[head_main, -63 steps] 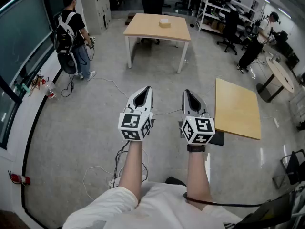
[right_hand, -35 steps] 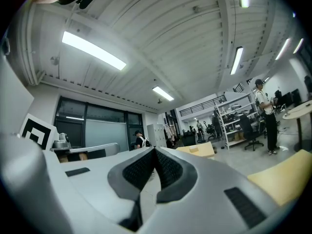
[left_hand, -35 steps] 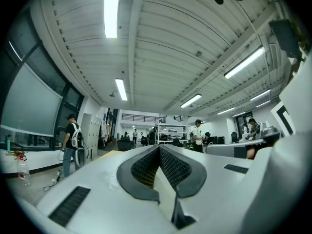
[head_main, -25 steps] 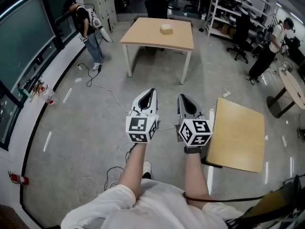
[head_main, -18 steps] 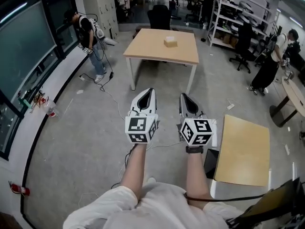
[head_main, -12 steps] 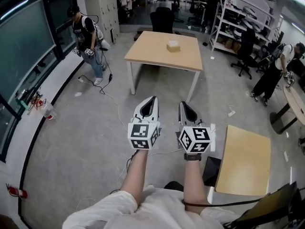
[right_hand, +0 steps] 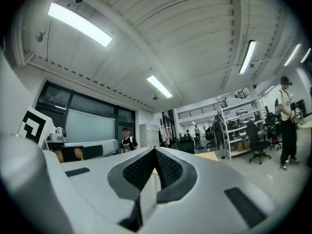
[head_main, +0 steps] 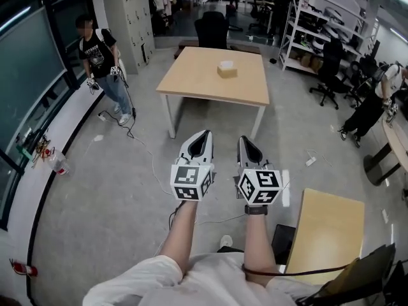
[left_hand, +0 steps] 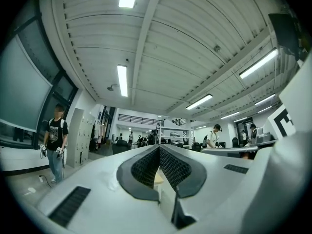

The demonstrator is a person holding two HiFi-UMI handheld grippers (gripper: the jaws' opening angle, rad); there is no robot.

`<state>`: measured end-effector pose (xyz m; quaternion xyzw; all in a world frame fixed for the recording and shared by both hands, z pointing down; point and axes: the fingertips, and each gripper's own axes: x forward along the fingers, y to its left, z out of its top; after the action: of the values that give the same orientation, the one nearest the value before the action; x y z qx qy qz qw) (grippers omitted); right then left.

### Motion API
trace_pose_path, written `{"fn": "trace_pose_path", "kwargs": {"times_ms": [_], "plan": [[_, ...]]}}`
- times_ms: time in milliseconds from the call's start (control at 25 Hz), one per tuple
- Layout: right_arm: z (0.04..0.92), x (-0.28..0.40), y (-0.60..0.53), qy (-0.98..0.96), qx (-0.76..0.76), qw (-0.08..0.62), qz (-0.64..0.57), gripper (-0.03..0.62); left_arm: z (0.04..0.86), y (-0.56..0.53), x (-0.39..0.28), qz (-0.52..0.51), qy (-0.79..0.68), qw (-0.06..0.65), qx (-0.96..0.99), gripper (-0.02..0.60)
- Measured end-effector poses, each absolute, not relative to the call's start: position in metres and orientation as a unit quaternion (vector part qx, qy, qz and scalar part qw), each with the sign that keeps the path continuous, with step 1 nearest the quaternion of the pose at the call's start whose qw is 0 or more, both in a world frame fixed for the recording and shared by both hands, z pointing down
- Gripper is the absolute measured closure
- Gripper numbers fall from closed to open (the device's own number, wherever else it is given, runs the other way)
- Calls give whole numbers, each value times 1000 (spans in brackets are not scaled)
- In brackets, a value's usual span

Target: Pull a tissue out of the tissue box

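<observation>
A small beige tissue box (head_main: 225,69) stands on a light wooden table (head_main: 191,78) several steps ahead across the concrete floor. Both grippers are held out side by side, well short of the table, pointing toward it. My left gripper (head_main: 205,134) is shut with nothing between its pads, as the left gripper view (left_hand: 159,147) confirms. My right gripper (head_main: 243,139) is likewise shut and empty, its tips meeting in the right gripper view (right_hand: 155,150). The table edge shows only as a sliver behind the closed jaws in both gripper views.
A person with grippers (head_main: 100,59) stands at the left by the lockers. A black office chair (head_main: 211,28) sits behind the table. A low wooden tabletop (head_main: 326,227) lies at the lower right. Cables (head_main: 148,161) trail over the floor; shelves (head_main: 313,34) and another person (head_main: 373,104) are at the right.
The table with the tissue box has come closer and shifted slightly left in the head view. Both grippers stay shut and side by side. The person at the left has turned to face this way.
</observation>
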<state>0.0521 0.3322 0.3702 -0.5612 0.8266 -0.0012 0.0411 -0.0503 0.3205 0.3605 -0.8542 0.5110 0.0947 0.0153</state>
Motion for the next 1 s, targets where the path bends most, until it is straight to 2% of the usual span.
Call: {"fn": "trace_pose_path", "kwargs": {"times_ms": [280,560,1000], "plan": [[352,97,231,839,-542,49,10,594,343,221,-3,102,523,20,-846,581],[368,132,159,855,-517,47,-10,594,363,152,30,95,548,1,-831,581],[415,138,60,862,-506,17,-41,594,405,33,55,70,534,-36,-841,581]]}}
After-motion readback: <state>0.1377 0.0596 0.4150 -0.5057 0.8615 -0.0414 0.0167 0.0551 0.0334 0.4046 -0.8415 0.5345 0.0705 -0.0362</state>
